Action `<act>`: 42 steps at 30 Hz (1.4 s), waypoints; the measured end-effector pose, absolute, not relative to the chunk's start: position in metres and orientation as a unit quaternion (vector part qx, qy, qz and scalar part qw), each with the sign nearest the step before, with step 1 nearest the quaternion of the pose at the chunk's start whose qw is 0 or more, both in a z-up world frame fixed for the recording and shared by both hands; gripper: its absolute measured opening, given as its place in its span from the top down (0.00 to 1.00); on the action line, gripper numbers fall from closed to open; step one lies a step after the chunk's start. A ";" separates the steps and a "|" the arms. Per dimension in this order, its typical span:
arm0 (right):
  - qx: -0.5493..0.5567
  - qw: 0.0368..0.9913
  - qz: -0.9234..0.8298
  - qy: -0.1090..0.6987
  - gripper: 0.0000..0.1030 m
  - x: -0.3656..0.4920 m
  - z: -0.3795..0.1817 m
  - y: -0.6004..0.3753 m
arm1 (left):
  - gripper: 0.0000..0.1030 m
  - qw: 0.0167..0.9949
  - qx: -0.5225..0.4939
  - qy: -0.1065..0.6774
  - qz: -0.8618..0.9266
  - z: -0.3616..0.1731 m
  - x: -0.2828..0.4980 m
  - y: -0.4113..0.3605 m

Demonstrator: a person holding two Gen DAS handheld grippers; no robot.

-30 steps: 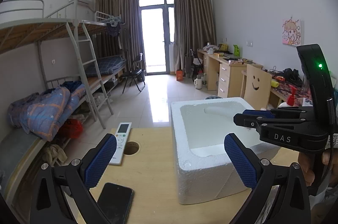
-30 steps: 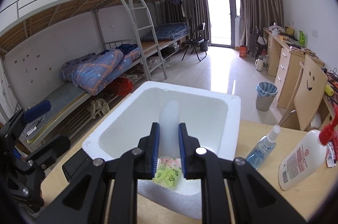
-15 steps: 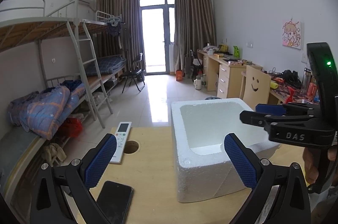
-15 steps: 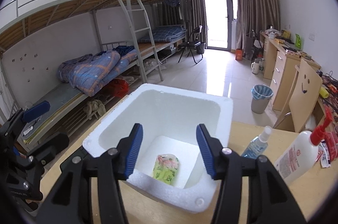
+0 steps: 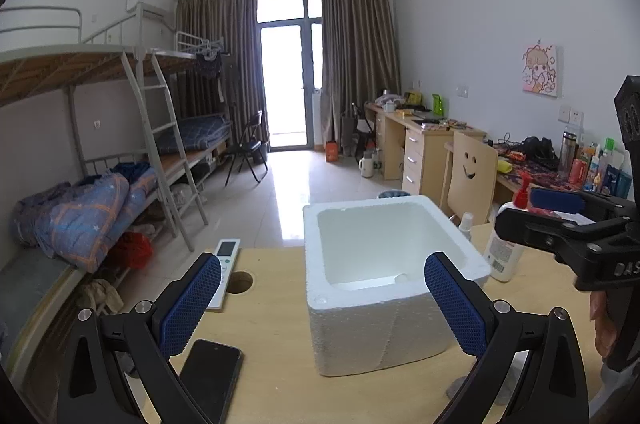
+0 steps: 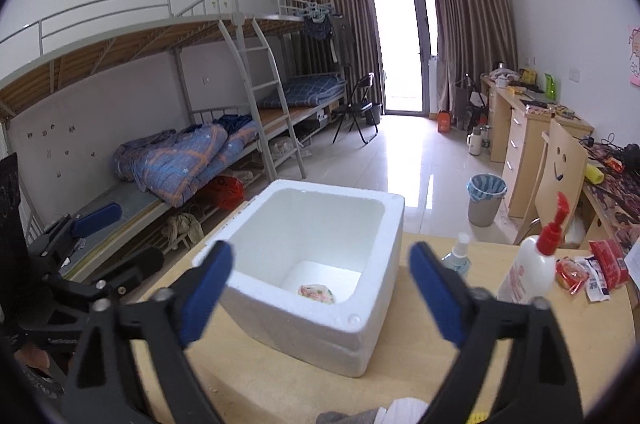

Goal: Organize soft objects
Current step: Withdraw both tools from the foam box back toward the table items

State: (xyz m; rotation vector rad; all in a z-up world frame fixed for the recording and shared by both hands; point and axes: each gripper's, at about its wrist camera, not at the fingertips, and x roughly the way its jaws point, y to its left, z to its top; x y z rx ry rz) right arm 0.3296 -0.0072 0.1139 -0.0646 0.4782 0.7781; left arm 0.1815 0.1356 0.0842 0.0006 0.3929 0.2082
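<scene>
A white foam box (image 6: 320,264) (image 5: 384,280) stands on the wooden table. On its floor lies a small soft packet (image 6: 316,292) printed green and pink. My right gripper (image 6: 320,290) hovers above the box's near rim, its blue-padded jaws opening wide with nothing gripped between them. In the left wrist view my left gripper (image 5: 324,304) stands open in front of the box's left side, empty. The right gripper (image 5: 560,220) also shows at that view's right edge, held by a hand.
A black phone (image 5: 210,380) and a white remote (image 5: 224,272) lie left of the box, beside a cable hole (image 5: 239,282). A lotion bottle (image 6: 532,268), a spray bottle (image 6: 458,256) and red snack packets (image 6: 588,270) sit right of the box. Cloth (image 6: 372,414) lies at the near edge.
The right gripper's jaws spread from shut on the packet to wide apart. The packet dropped onto the box floor. That gripper drew back and up from the box.
</scene>
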 end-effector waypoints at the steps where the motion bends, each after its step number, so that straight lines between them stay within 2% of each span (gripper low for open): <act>1: -0.031 0.898 0.375 0.229 0.00 0.328 0.115 -0.009 | 0.01 0.976 0.000 0.193 0.102 0.085 0.179 0.135; 20: -0.031 0.910 0.366 0.192 0.00 0.266 0.123 -0.052 | 0.01 0.983 0.008 0.163 0.084 0.098 0.118 0.097; 42: -0.023 0.922 0.358 0.147 0.00 0.196 0.106 -0.096 | 0.01 0.987 0.003 0.146 0.062 0.079 0.064 0.064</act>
